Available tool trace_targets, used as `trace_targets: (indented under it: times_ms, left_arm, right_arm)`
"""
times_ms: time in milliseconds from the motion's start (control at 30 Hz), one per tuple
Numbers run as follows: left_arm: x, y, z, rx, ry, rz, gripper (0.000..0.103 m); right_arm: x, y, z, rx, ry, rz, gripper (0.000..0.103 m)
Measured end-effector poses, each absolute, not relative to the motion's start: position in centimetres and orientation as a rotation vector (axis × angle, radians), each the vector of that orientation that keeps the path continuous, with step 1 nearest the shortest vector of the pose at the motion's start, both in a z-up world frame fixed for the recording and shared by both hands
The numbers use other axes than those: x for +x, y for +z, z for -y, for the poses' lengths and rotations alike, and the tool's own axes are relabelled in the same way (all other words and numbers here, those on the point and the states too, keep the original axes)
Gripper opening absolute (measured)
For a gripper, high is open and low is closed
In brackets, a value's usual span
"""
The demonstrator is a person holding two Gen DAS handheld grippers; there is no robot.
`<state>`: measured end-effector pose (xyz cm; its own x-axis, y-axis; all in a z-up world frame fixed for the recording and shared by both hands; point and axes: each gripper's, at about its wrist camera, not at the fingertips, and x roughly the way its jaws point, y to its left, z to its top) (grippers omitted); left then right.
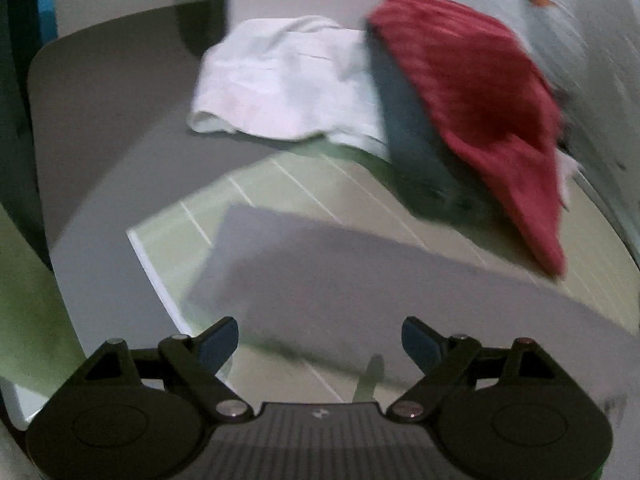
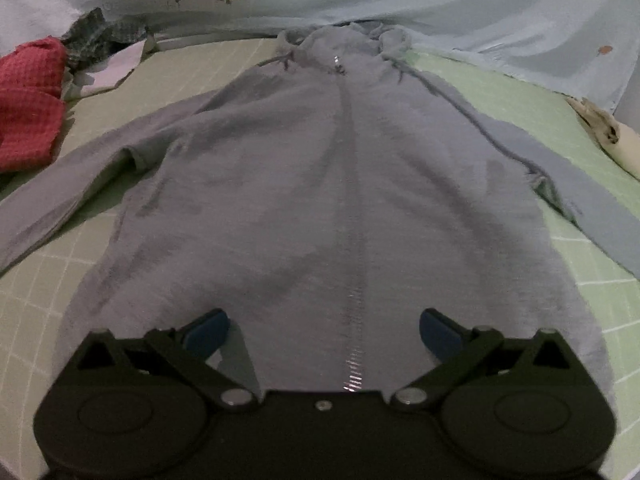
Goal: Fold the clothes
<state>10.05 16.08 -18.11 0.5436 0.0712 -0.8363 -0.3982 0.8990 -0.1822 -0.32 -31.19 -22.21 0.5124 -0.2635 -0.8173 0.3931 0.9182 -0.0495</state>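
Both claws stand wide and empty above a grey zip-up hoodie (image 2: 328, 200) that lies flat, front up, on a green gridded mat (image 2: 520, 112). The right claw (image 2: 324, 334) hangs over the hem, its blue pads either side of the zipper (image 2: 354, 320) with nothing between them. The left claw (image 1: 320, 344) is spread just as wide over the mat's near corner, also gripping nothing, with a grey stretch of the garment just ahead of it.

Both sleeves are spread out to the sides; the hood end lies at the far edge against a pale printed sheet (image 2: 440, 4). Beyond the hoodie's left sleeve sits a heap of other laundry: a red waffle-knit cloth (image 1: 472, 92), a white garment (image 1: 288, 80) and a dark checked piece (image 2: 100, 36), all on the grey tabletop (image 1: 104, 112) or the mat's edge.

The red cloth lies close beside the left sleeve, so a fold from that side could drag it in. The fleece looks thick and limp; a pinch that takes only the top layer near the zipper would likely leave the back panel behind and skew the fold.
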Motion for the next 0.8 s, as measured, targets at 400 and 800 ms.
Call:
trace_targets:
  times_ms: [400,800]
  left_arm:
    - [14.5,-21.0,-20.8,-0.275,0.3,-0.982,0.096]
    - [13.5,-20.5,-19.2,-0.134,0.257,-0.909,0.012]
  right_arm:
    - [1.3,-22.3,29.8,0.175,-0.511,-0.974,0.103]
    - [1.4,-22.3,29.0,0.143,-0.562,-0.974,0.103]
